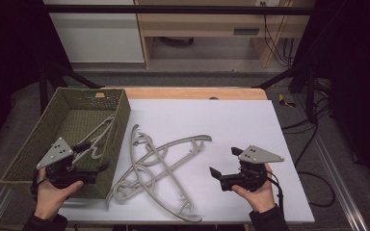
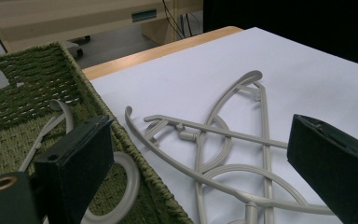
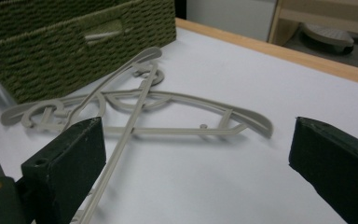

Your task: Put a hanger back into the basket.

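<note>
Two grey plastic hangers (image 1: 150, 163) lie crossed on the white sheet (image 1: 231, 120), just right of a green woven basket (image 1: 29, 154). A third grey hanger (image 1: 99, 132) leans inside the basket against its right wall. My left gripper (image 1: 94, 156) is open over the basket's near right corner, jaws pointing toward the crossed hangers (image 2: 214, 135). My right gripper (image 1: 224, 161) is open and holds nothing. It is just above the sheet to the right of the hangers (image 3: 168, 100), with its jaws facing them.
The basket's rim (image 2: 98, 100) runs below my left gripper (image 2: 200, 140), with a hanger loop (image 2: 128, 182) inside it. The basket's handle side (image 3: 51, 51) faces my right gripper (image 3: 198, 135). A wooden table edge (image 1: 197, 92) borders the sheet at the back. Shelving and cables stand beyond.
</note>
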